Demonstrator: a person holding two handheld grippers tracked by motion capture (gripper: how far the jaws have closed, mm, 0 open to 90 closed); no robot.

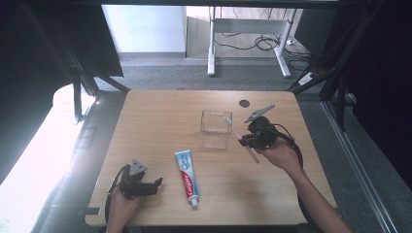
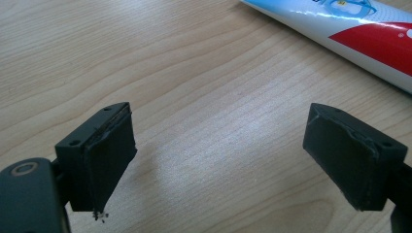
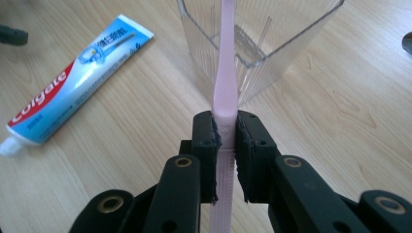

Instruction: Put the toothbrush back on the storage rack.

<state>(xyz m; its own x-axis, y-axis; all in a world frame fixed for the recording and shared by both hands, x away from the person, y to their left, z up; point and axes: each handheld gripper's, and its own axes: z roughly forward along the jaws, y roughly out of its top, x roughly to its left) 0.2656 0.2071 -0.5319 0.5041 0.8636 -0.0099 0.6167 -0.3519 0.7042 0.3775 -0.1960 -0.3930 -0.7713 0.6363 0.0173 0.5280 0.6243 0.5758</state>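
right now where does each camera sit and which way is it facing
High view: fixed above the person's side of the table, looking forward and down; both forearms, left gripper and right gripper show.
Left gripper view: rides the left gripper, looking down along its open jaws at bare wood and the toothpaste tube.
Right gripper view: rides the right gripper, looking along jaws shut on a pink toothbrush toward the clear cup.
Shared: the toothpaste tube lies in all three views.

Pink plastic toothbrush [image 3: 227, 73], mid-handle in your clamp

Its head tilts over the clear ribbed plastic cup's [image 3: 272, 48] rim.
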